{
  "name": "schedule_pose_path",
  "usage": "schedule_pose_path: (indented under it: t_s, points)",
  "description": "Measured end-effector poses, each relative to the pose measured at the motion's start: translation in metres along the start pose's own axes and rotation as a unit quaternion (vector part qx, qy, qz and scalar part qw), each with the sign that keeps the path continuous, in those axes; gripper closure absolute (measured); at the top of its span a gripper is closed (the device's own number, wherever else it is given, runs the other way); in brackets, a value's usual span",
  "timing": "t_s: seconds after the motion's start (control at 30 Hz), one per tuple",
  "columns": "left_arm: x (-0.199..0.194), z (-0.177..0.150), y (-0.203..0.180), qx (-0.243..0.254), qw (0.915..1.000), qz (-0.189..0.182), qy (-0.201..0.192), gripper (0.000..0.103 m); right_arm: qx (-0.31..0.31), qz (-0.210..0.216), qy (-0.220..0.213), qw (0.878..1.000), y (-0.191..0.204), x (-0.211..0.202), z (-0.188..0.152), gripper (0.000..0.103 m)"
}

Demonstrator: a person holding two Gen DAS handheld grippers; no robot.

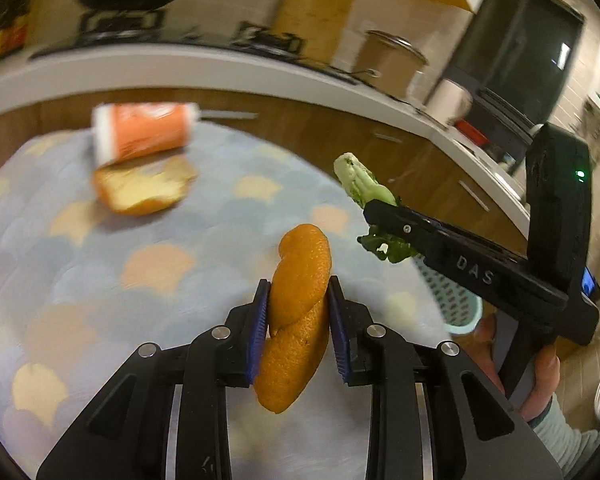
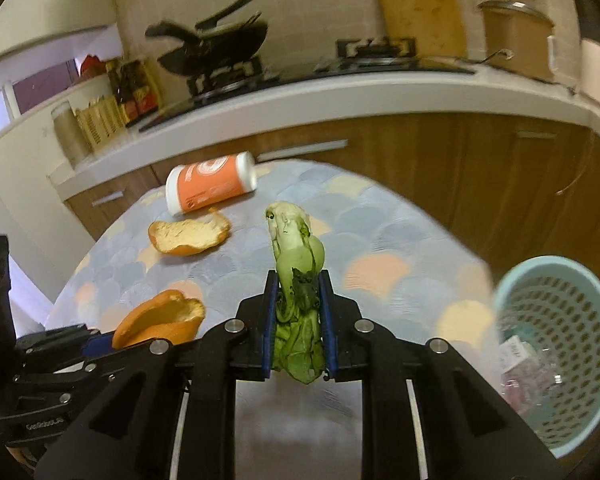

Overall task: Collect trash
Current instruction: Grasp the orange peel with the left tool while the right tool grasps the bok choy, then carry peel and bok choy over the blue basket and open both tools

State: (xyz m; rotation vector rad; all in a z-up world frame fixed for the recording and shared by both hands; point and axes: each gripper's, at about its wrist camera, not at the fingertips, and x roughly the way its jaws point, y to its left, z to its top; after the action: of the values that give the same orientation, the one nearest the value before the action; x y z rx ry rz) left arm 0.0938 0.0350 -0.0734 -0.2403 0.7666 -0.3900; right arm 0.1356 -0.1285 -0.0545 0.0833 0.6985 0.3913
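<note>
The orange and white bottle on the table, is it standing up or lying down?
Lying down. The bottle rests on its side on the tablecloth, its white ends pointing left and right, just behind a piece of orange peel.

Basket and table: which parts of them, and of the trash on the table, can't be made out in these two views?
- Basket: right wrist view, its contents are blurred and its right side is cut off by the fisheye edge; in the left wrist view the right tool covers most of it.
- Bottle and orange peel on the table: left wrist view, smeared by motion blur, label unreadable.
- Table: near edge hidden behind the tool bodies in both views.
</note>
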Motion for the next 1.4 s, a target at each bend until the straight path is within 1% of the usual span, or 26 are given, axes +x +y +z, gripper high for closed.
schedule_pose_path:
  t_s: [0.17, 0.3, 0.37, 0.43, 0.6, 0.73, 0.87, 0.97, 1.1, 1.23, 1.4]
  points:
    - [0.014, 0.013, -0.049, 0.036, 0.999, -0.025, -0.001, 0.077, 0.028, -0.021, -0.032, 0.999, -0.041, -0.046, 0.0, 0.086]
    - [0.028, 0.021, -0.089, 0.068, 0.9969, -0.039, 0.002, 0.077, 0.056, -0.044, -0.044, 0.996, -0.079, -0.071, -0.004, 0.086]
    - [0.039, 0.026, -0.108, 0.078, 0.9956, -0.051, 0.006, 0.077, 0.071, -0.044, -0.052, 0.995, -0.099, -0.083, -0.008, 0.086]
    - [0.049, 0.029, -0.12, 0.082, 0.9949, -0.059, 0.009, 0.076, 0.086, -0.052, -0.055, 0.993, -0.117, -0.091, -0.011, 0.086]
    - [0.081, 0.033, -0.155, 0.099, 0.9916, -0.08, 0.021, 0.076, 0.102, -0.095, -0.057, 0.989, -0.155, -0.108, -0.022, 0.086]
    - [0.116, 0.036, -0.18, 0.11, 0.9896, -0.082, 0.043, 0.076, 0.13, -0.113, -0.045, 0.984, -0.185, -0.11, -0.034, 0.086]
    - [0.14, 0.035, -0.19, 0.109, 0.9886, -0.083, 0.063, 0.076, 0.157, -0.12, -0.034, 0.98, -0.209, -0.108, -0.045, 0.086]
    - [0.154, 0.034, -0.192, 0.106, 0.9881, -0.082, 0.076, 0.076, 0.165, -0.122, -0.027, 0.978, -0.22, -0.105, -0.05, 0.086]
    - [0.168, 0.033, -0.194, 0.105, 0.9875, -0.079, 0.088, 0.076, 0.171, -0.12, -0.019, 0.978, -0.226, -0.098, -0.054, 0.086]
    - [0.175, 0.03, -0.198, 0.109, 0.9872, -0.072, 0.092, 0.076, 0.178, -0.119, -0.007, 0.977, -0.231, -0.092, -0.058, 0.086]
    - [0.181, 0.032, -0.198, 0.101, 0.988, -0.068, 0.095, 0.075, 0.18, -0.121, -0.001, 0.976, -0.233, -0.087, -0.06, 0.086]
